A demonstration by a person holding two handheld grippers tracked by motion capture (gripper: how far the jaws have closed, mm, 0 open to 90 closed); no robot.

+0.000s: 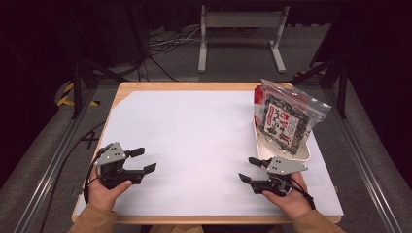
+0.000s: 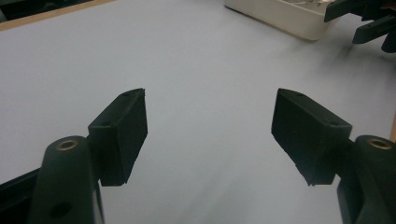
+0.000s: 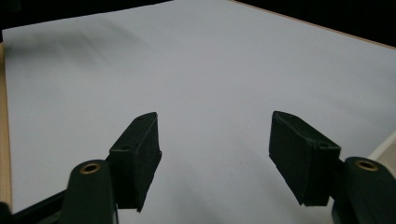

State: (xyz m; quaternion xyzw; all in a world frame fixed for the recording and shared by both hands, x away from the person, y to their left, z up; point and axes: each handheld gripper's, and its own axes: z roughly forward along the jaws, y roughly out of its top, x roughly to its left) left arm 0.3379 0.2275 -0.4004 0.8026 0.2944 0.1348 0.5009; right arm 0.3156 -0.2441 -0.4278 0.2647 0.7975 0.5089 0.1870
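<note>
Left claw: the left claw point(image 1: 143, 159), held in a hand point(image 1: 104, 191) at the lower left of the high view, has its jaws spread wide with nothing between them.
Right claw: the right claw point(image 1: 249, 169), held in the other hand point(image 1: 286, 199) at the lower right, is likewise spread wide and empty.
Sheet: a white sheet point(image 1: 194, 141) covers most of the wooden counter point(image 1: 145, 86); both claws sit just above it.
Tray: a cream tray point(image 1: 305, 154) lies right of centre, just beyond the right claw.
Bag: a clear zip bag point(image 1: 286, 116) with a dark printed packet inside rests tilted in the tray, its top reaching the upper right.
</note>
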